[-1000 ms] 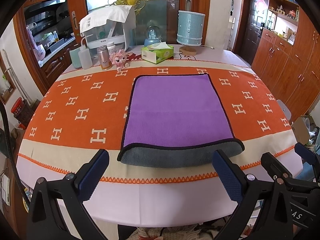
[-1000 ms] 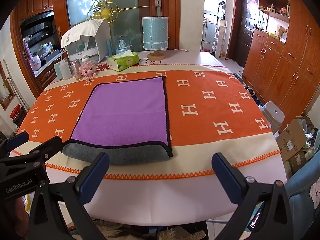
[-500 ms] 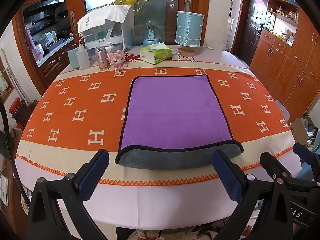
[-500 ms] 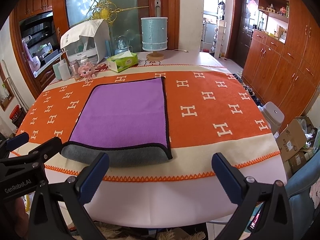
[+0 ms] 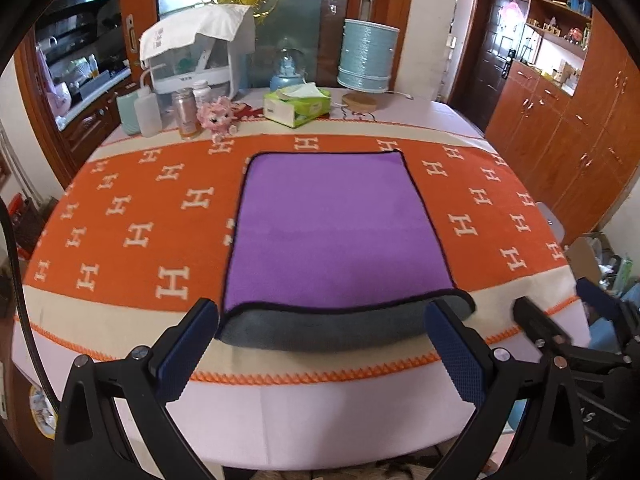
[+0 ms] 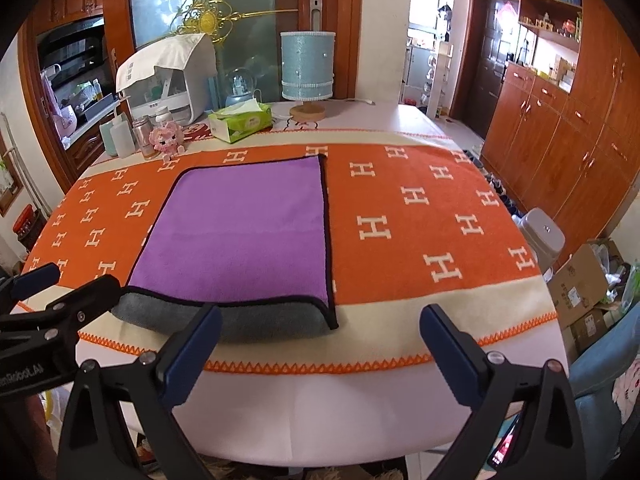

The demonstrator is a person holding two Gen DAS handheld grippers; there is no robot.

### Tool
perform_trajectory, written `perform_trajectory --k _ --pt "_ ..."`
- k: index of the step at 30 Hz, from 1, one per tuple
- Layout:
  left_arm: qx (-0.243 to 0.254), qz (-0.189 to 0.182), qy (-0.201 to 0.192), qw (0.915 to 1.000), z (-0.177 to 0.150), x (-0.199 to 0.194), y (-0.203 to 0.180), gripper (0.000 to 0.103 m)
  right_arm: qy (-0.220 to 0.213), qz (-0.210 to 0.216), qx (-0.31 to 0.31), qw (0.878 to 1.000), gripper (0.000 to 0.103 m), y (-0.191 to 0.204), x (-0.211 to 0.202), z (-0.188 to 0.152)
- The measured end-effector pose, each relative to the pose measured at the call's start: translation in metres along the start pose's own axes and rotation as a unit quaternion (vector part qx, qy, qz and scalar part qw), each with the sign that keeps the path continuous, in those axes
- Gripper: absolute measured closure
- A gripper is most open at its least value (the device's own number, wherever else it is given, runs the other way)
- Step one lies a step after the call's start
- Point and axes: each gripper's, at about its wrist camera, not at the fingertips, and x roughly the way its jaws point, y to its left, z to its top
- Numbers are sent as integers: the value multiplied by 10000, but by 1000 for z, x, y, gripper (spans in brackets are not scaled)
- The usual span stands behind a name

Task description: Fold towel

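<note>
A purple towel [image 5: 336, 228] with a black hem and grey underside lies folded on the orange patterned tablecloth [image 5: 132, 216], its rounded grey fold at the near edge. It also shows in the right wrist view [image 6: 240, 232]. My left gripper [image 5: 320, 344] is open and empty, its blue pads just in front of the fold's two ends. My right gripper [image 6: 320, 348] is open and empty, in front of the towel's near right corner. The right gripper shows at the left view's right edge [image 5: 568, 336], and the left gripper at the right view's left edge [image 6: 52, 312].
At the table's far side stand a tissue box [image 5: 298, 108], a blue lamp [image 5: 366, 64], bottles [image 5: 148, 110], a pink toy [image 5: 218, 118] and a covered white appliance [image 5: 196, 48]. Wooden cabinets [image 6: 560, 136], a stool [image 6: 542, 232] and cardboard boxes [image 6: 580, 284] are to the right.
Both grippers have moved a little forward and down toward the towel's near fold. The towel has not moved.
</note>
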Motion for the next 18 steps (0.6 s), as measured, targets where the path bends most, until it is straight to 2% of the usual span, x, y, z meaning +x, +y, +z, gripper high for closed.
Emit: perform_trajectory --k 3,7,9,13,18 --pt "142 121 -134 9997 9 -3 4 1 -139 -106 -100 9998 4 -1 -1 9" --pt "544 654 -496 9951 26 -9 10 1 -260 -229 -298 9990 4 -3 2 24" --pt "591 757 -593 9936 34 -9 17 1 -285 -175 -339 9989 4 -7 6 32" --pt "610 702 -435 9947 47 2 36 1 -288 -103 -416 9987 6 -15 17 46" --pt "715 706 -166 9948 52 28 52 1 19 90 -480 9988 20 -23 45 56"
